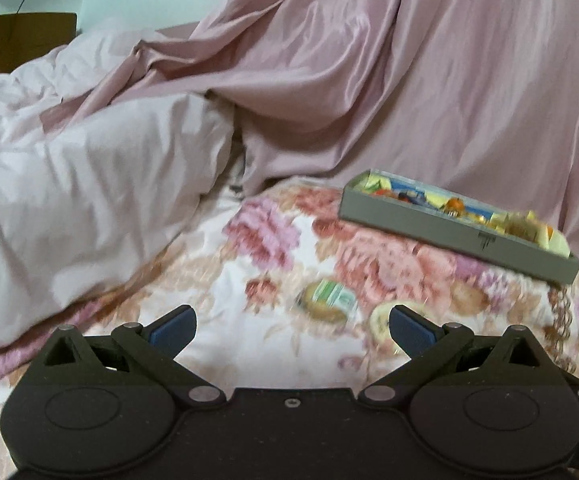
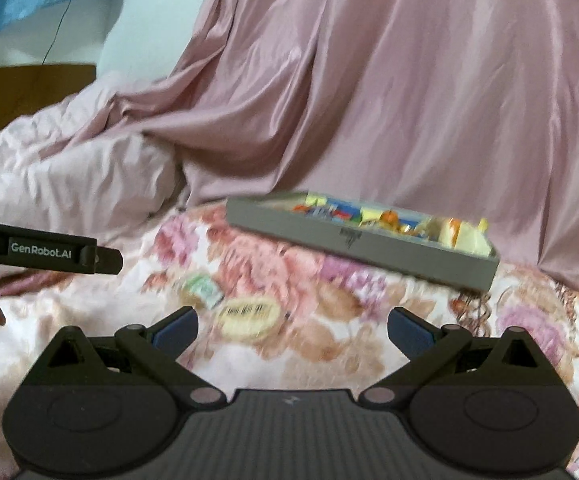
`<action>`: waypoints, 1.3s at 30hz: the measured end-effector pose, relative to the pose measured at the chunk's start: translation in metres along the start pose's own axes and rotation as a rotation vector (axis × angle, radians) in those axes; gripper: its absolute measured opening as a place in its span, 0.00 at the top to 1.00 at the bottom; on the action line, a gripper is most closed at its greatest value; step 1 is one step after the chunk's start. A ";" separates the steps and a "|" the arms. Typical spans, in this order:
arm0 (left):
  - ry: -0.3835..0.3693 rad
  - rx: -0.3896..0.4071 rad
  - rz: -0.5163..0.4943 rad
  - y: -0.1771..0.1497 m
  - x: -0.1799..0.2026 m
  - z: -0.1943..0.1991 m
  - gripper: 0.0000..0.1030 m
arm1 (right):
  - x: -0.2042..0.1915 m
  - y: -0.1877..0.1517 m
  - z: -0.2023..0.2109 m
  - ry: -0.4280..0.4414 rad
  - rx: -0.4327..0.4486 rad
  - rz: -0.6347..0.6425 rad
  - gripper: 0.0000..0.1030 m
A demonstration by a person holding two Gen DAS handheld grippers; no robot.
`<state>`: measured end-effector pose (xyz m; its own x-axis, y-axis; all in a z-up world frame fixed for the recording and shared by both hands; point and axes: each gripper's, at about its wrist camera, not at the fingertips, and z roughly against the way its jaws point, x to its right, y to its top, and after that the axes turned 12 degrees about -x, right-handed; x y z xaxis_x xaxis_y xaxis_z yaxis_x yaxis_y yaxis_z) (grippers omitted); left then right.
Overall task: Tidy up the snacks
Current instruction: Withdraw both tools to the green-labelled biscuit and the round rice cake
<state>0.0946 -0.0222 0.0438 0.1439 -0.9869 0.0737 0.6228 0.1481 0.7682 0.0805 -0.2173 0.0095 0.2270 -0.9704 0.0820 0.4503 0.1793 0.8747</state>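
Floral pink-and-white bedspread (image 2: 329,280) underneath, mauve satin sheet (image 2: 369,100) heaped behind. Shallow grey rectangular tray (image 2: 353,240) at one o'clock, already filled with bright wrapped snacks. Two loose snacks short of it: pale yellow oval packet (image 2: 245,314) at twelve o'clock, green-and-white wrapped snack (image 2: 203,290) at eleven. Right gripper (image 2: 292,326) spread wide, empty. Left gripper (image 1: 292,326) likewise released, empty. Best approach, likely: straddle the oval packet squarely, press lightly into soft bedding, clench, carry to tray.
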 end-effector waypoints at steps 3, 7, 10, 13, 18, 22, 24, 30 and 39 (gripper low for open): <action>0.005 -0.023 -0.009 -0.010 -0.007 -0.004 0.01 | -0.007 -0.004 -0.009 0.013 -0.051 0.022 0.00; 0.009 -0.047 -0.011 -0.022 -0.016 -0.009 0.01 | -0.015 -0.009 -0.021 0.015 -0.104 0.050 0.00; 0.009 -0.060 -0.019 -0.028 -0.022 -0.013 0.01 | -0.019 -0.012 -0.028 0.015 -0.133 0.067 0.00; 0.013 -0.070 -0.028 -0.033 -0.025 -0.016 0.01 | -0.022 -0.013 -0.033 0.014 -0.154 0.079 0.00; 0.011 -0.069 -0.025 -0.037 -0.030 -0.019 0.01 | -0.024 -0.014 -0.041 0.012 -0.180 0.088 0.00; 0.005 -0.065 -0.022 -0.038 -0.033 -0.021 0.01 | -0.025 -0.013 -0.045 0.009 -0.192 0.089 0.00; 0.004 -0.061 -0.025 -0.038 -0.033 -0.022 0.01 | -0.026 -0.012 -0.048 0.007 -0.197 0.086 0.00; -0.015 -0.046 -0.011 -0.034 -0.032 -0.030 0.01 | -0.024 -0.009 -0.054 0.001 -0.200 0.077 0.00; -0.023 -0.015 0.009 -0.018 -0.025 -0.049 0.01 | -0.023 -0.004 -0.060 -0.001 -0.191 0.081 0.00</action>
<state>0.1172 0.0033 -0.0027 0.1321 -0.9866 0.0957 0.6333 0.1583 0.7575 0.1255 -0.1859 -0.0244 0.2679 -0.9519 0.1491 0.5860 0.2838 0.7590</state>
